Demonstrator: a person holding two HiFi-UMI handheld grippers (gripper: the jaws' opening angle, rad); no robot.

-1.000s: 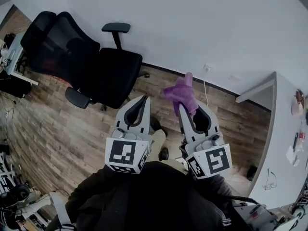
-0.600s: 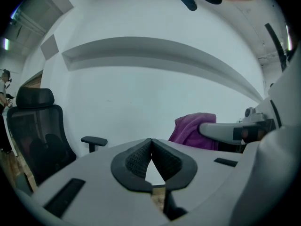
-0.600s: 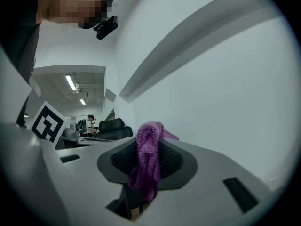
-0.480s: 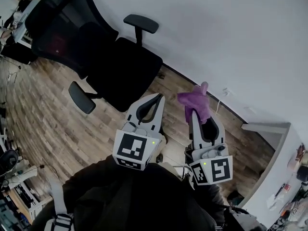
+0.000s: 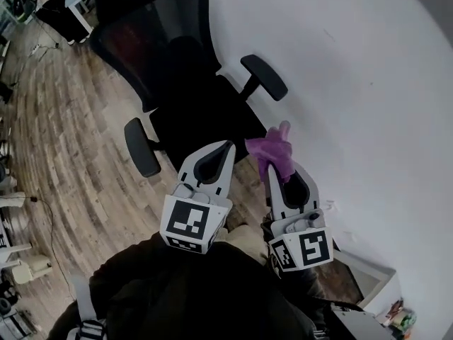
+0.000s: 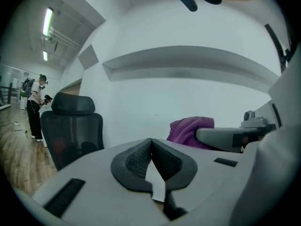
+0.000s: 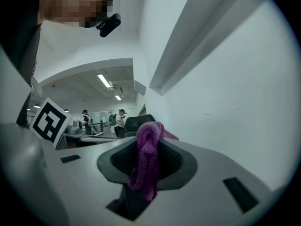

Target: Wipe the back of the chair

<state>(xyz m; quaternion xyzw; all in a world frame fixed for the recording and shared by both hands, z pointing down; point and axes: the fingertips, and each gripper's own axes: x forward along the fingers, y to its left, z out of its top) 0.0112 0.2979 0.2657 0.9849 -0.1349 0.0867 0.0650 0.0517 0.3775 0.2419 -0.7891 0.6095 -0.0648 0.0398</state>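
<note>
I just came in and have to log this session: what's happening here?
A person stands on the wood floor before a black office chair set by a white wall. The right hand-held gripper is shut on a bunched purple cloth; the left hand-held gripper is shut and empty. Both are held short of the chair, and the cloth touches no part of its mesh back, so wiping has not begun.

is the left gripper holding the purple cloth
No, the left gripper has its jaws shut on nothing, while the purple cloth is pinched in the right gripper.
</note>
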